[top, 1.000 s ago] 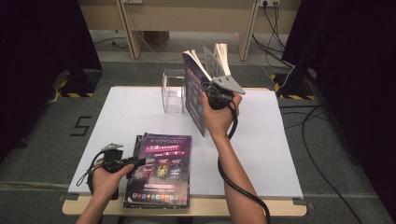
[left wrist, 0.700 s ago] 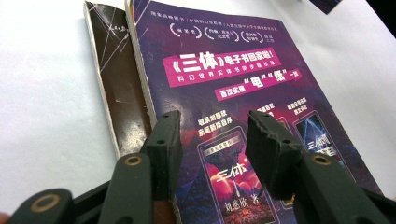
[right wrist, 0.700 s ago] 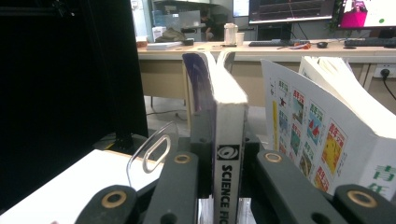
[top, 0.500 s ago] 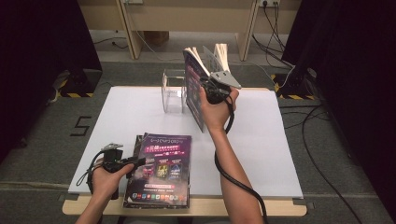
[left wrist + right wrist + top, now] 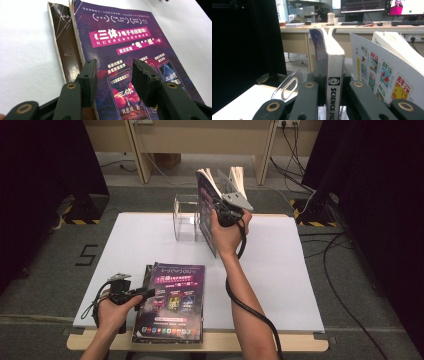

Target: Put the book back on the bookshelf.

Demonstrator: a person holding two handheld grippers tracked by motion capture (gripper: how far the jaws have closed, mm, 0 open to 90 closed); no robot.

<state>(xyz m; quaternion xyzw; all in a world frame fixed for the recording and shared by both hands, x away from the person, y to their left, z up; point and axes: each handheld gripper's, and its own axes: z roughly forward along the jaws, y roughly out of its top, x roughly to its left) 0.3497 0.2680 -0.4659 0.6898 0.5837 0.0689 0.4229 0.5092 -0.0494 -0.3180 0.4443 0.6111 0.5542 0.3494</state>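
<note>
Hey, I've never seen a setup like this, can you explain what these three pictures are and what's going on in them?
A person sits at a white table and holds a pair of hand-held tongs in each hand. One picture comes from a camera above the table. The other two come from small cameras riding on each pair of tongs, looking along their black jaws.

The right tongs are shut on an upright magazine, beside a clear plastic stand at the far side of the table. Its spine reads "SCIENCE FIC".

The left tongs hang open, low over the purple top magazine of a small stack near the front edge.
</note>
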